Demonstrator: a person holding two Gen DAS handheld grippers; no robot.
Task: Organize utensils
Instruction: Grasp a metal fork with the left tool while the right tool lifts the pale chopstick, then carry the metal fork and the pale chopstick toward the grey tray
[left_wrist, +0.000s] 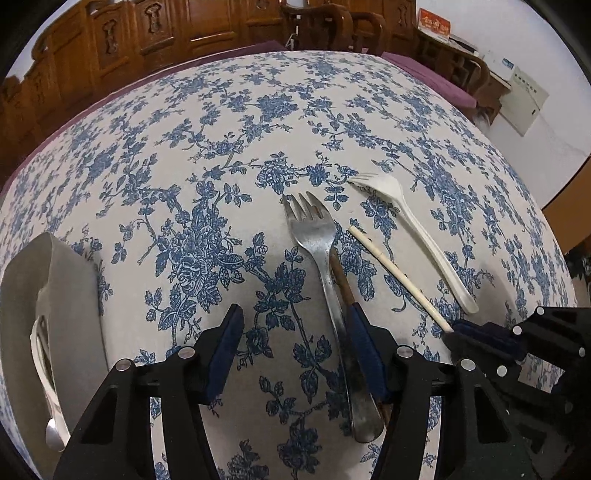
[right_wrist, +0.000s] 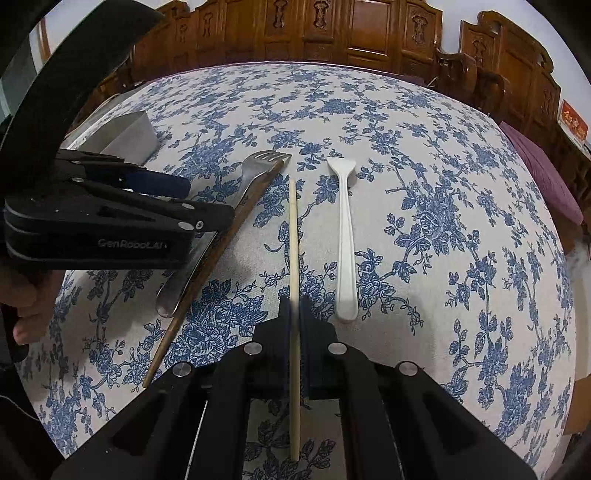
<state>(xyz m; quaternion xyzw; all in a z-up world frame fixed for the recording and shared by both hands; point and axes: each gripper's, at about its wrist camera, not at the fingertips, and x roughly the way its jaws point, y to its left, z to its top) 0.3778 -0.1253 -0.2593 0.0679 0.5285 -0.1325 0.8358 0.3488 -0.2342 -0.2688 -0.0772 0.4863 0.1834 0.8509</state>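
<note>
Gripping a pale wooden chopstick (right_wrist: 294, 258) between closed right gripper (right_wrist: 295, 306) fingers, just right of the steel fork (left_wrist: 317, 258) on the floral-clothed table (left_wrist: 184, 155); left gripper (left_wrist: 295, 321) fingers open, straddling the fork's handle.

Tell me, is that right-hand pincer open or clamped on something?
Clamped. The right gripper has its two pads pressed against the pale chopstick, which runs straight between them.

Floral table (left_wrist: 229, 122), metal fork (left_wrist: 317, 236), white fork (left_wrist: 413, 225)
</note>
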